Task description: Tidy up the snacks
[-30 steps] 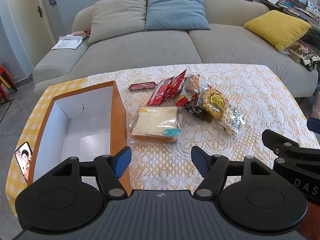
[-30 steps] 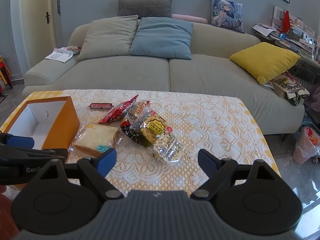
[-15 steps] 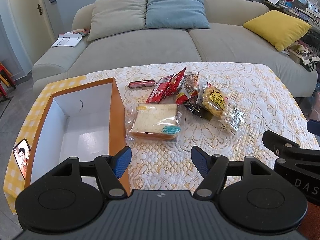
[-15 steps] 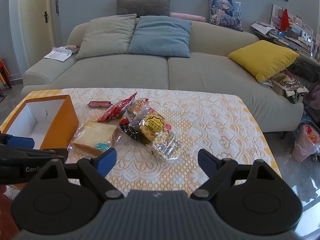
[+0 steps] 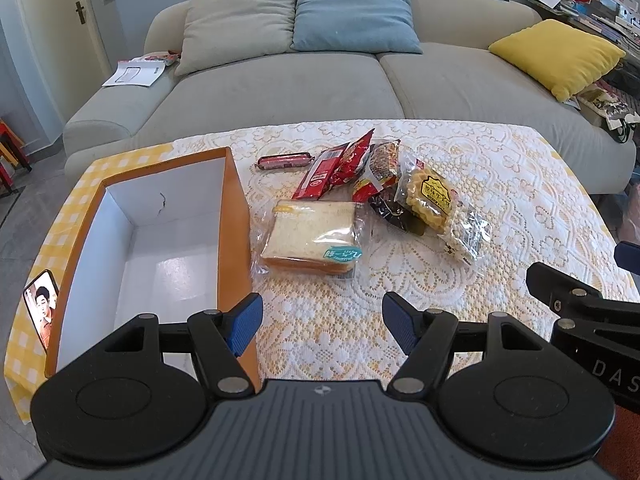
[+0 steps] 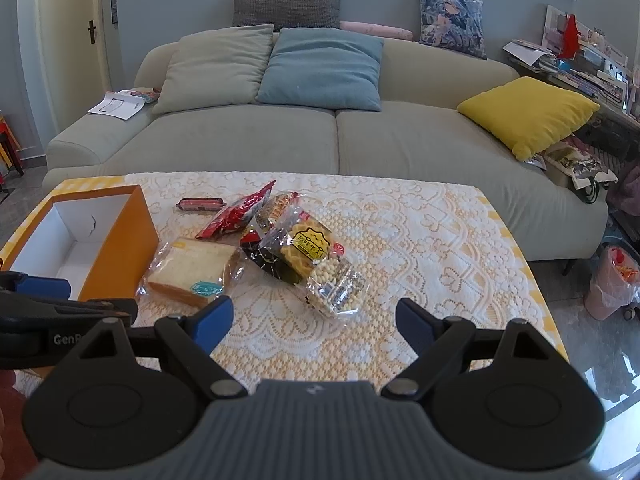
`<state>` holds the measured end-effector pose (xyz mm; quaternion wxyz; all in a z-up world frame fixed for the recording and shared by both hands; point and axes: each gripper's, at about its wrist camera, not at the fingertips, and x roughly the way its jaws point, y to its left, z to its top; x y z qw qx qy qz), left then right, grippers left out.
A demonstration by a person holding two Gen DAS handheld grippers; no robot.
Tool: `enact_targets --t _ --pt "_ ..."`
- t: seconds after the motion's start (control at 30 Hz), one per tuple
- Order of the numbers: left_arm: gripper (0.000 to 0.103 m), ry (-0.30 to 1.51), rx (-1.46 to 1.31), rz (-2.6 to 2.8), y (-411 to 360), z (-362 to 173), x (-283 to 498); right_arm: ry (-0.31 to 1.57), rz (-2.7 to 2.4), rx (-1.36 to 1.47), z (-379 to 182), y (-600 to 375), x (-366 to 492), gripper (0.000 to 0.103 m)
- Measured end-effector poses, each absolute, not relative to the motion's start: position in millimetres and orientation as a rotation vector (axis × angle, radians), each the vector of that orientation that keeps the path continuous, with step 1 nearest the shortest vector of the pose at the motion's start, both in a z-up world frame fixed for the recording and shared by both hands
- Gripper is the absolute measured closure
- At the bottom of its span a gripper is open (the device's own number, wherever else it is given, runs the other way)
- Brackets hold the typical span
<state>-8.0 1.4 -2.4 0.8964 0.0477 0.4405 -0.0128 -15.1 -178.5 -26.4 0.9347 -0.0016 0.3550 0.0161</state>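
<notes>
My left gripper and right gripper hover above the near edge of the tabletop, jaws wide on both, gripping nothing. The snacks lie heaped mid-table: wrapped bread nearest, just beside the orange box; a cookie bag to its right over a dark packet; red packets and a sausage behind. The box stands open. A phone lies left of it. Beyond stands a sofa.
</notes>
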Motion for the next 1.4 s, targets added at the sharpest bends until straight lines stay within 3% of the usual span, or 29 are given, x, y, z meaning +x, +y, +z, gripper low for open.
enact_targets --t 1.4 --pt "0.022 0.943 0.105 -0.114 2 -21 -1 0.788 0.084 0.009 -49 -183 -4 0.017"
